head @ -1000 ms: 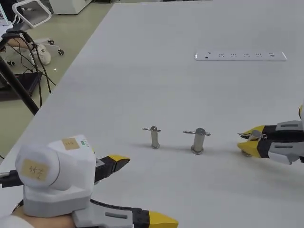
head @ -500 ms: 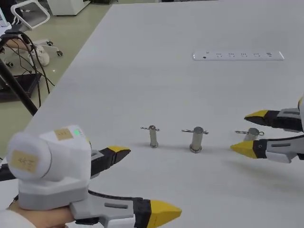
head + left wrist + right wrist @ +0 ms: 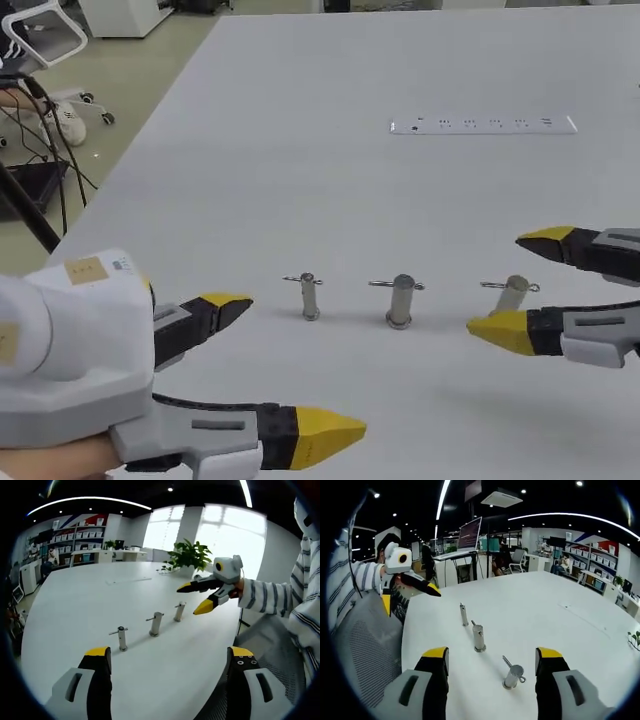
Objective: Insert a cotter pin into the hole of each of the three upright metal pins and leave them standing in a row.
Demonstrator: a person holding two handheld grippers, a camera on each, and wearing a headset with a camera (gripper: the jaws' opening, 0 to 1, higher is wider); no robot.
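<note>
Left tongs (image 3: 292, 365) spread wide, empty; right tongs (image 3: 495, 283) spread around rightmost metal pin (image 3: 513, 295), not touching.

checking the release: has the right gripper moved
Yes. The right gripper has opened: its jaws, shut on the right pin a second ago, now stand clear either side of it.

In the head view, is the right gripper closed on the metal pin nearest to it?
No, the right gripper has its jaws wide open, and the metal pin stands free between them.
</note>
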